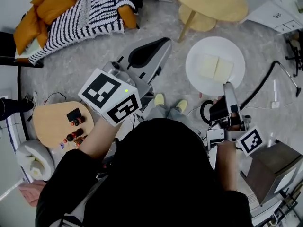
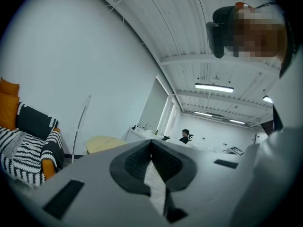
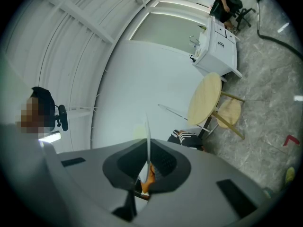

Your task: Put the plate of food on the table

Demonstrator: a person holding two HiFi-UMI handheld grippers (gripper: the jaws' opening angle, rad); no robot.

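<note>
A white plate [image 1: 215, 51] carrying two pale flat slices of food [image 1: 215, 68] hangs above the floor, level. My right gripper [image 1: 228, 86] is shut on its near rim. In the right gripper view the plate [image 3: 147, 131] shows edge-on as a thin white line pinched between the dark pads [image 3: 163, 162]. The round wooden table [image 1: 210, 1] stands beyond the plate; it also shows in the right gripper view [image 3: 204, 98]. My left gripper [image 1: 163, 42] is held up to the plate's left, jaws together with nothing in them, pointing toward the table [image 2: 105, 144].
A sofa with a striped blanket and orange cushions [image 1: 75, 13] stands at the upper left. A small wooden side table with bottles [image 1: 57, 122] is at the left. A black cable [image 1: 265, 82] crosses the floor. A stool [image 3: 232, 112] sits under the table, and a grey box [image 1: 274, 167] at the lower right.
</note>
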